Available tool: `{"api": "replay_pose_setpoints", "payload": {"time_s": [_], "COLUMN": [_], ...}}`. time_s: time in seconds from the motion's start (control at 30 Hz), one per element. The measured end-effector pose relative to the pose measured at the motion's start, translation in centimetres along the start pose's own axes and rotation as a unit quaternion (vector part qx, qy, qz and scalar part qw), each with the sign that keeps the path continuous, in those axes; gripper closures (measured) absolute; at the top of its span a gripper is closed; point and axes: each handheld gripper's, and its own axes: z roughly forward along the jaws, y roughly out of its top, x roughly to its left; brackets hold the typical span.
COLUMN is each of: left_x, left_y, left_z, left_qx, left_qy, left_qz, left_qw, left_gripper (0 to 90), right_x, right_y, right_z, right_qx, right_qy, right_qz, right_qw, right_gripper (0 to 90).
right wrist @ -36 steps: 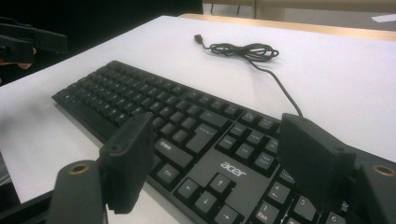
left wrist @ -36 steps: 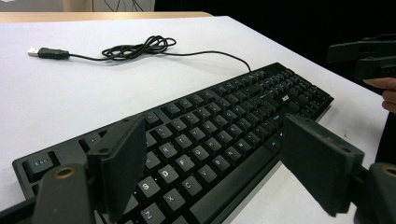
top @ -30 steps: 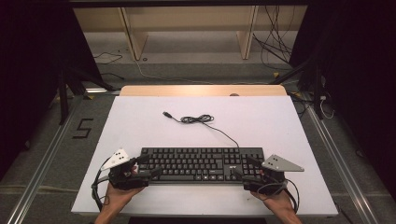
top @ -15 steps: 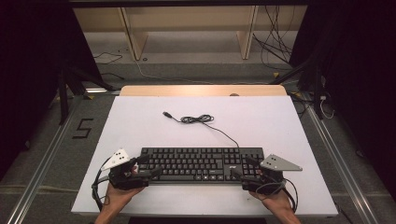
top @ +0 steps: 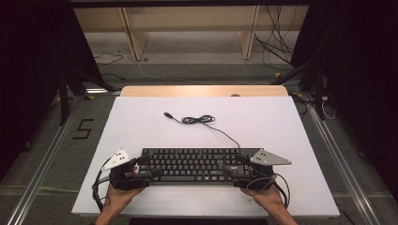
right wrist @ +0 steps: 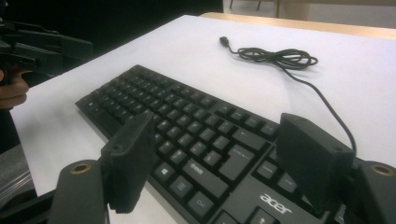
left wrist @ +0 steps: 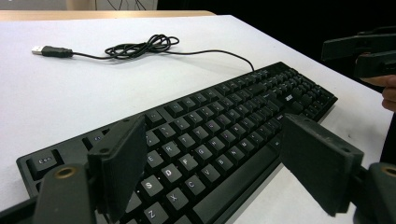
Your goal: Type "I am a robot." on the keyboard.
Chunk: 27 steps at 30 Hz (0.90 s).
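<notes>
At the near edge of a white surface, a person's two hands each hold a hand-held gripper, one at either end of a black keyboard that lies flat and parallel to that edge. The left hand-held gripper sits at the keyboard's left end with its jaws spread wide, one over the key rows and one past the front edge, gripping nothing. The right hand-held gripper mirrors it at the right end, jaws equally wide and empty, straddling the front right corner near the maker's logo. The keyboard looks like a rigid plastic slab, long, thin and probably fairly light, with smooth edges that may slip under hard pads. The keys give when pressed, so clamping the solid front and back rims at each short end seems safer than squeezing key tops; lifting from both ends together should keep it level. Farther back, a thin black cable runs from the keyboard's rear toward the middle of the surface, gathers into a loose coil, and ends in a plug. It is limp and will likely drag behind.
</notes>
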Motion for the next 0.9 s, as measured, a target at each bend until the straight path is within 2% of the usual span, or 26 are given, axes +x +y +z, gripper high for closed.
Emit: {"api": "replay_pose_setpoints", "payload": {"time_s": [0.2,0.67,0.8,0.9], "left_x": [0.1,0.9,1.4,1.7], "left_y": [0.0,-0.2,-0.3,-0.4], "left_z": [0.0,-0.1,-0.3,-0.5], "left_qx": [0.002,0.028,0.042,0.054], "left_qy": [0.003,0.037,0.055,0.064], "left_qz": [-0.001,-0.019,-0.028,-0.032], "left_qw": [1.0,0.9987,0.9972,0.9959], "left_gripper": [23.0,30.7,39.4,50.3], "right_x": [0.4,1.8,2.1,2.3], "right_y": [0.6,2.5,2.9,3.1], "right_z": [1.3,6.0,7.3,8.2], "right_qx": [0.014,0.063,0.076,0.085], "right_qy": [0.012,0.032,0.035,0.04], "right_qz": [0.0,-0.018,-0.025,-0.03], "right_qw": [0.9998,0.9973,0.9962,0.9952], "right_gripper": [31.9,43.9,49.0,57.3]}}
